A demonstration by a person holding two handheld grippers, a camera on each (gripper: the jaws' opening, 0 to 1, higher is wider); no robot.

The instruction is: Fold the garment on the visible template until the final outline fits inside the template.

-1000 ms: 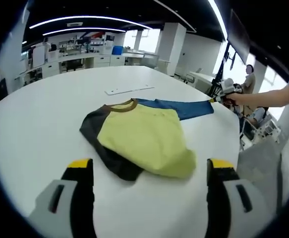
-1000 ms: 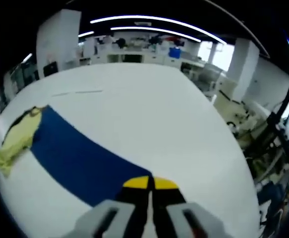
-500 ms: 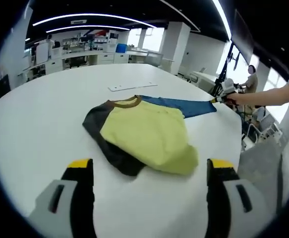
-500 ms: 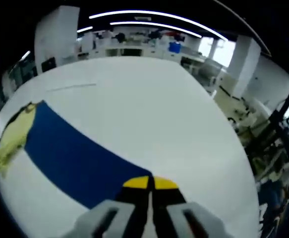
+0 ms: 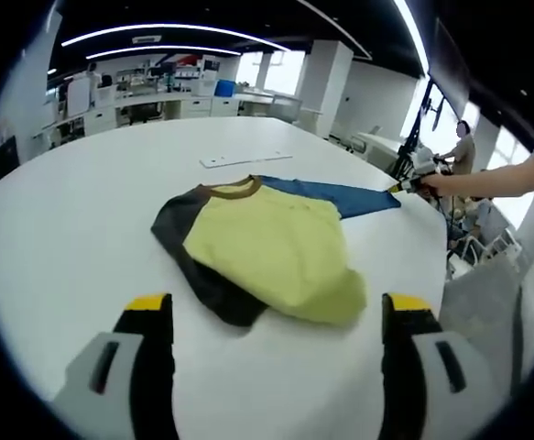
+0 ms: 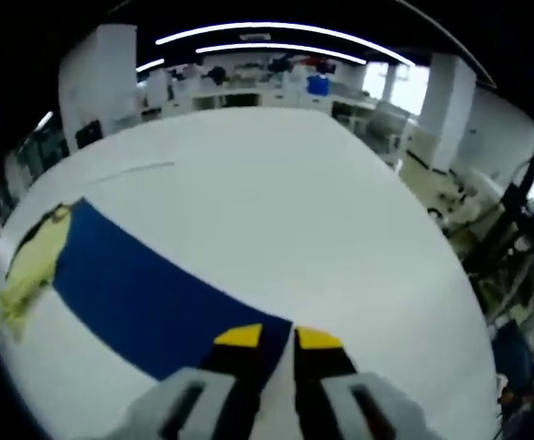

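The garment (image 5: 271,247) lies crumpled on the white table (image 5: 65,238): a yellow body with a brown collar, and a dark sleeve (image 5: 198,275) folded under its near side. Its blue sleeve (image 5: 340,195) is stretched flat toward the table's right edge. My left gripper (image 5: 280,307) hovers open just short of the garment, holding nothing. My right gripper (image 5: 404,186) sits at the sleeve's cuff. In the right gripper view the blue sleeve (image 6: 147,293) runs from the yellow body up to my right gripper (image 6: 278,336), whose jaws stand slightly apart with the cuff end at the tips.
A thin white strip (image 5: 244,163) lies on the table beyond the collar, also seen as a white strip (image 6: 143,168) in the right gripper view. A person's arm (image 5: 495,179) holds the right gripper past the table's right edge. Desks and chairs ring the table.
The right gripper's jaws, pressed together on the cuff before, now show a narrow gap. The garment and the left gripper have stayed in place.
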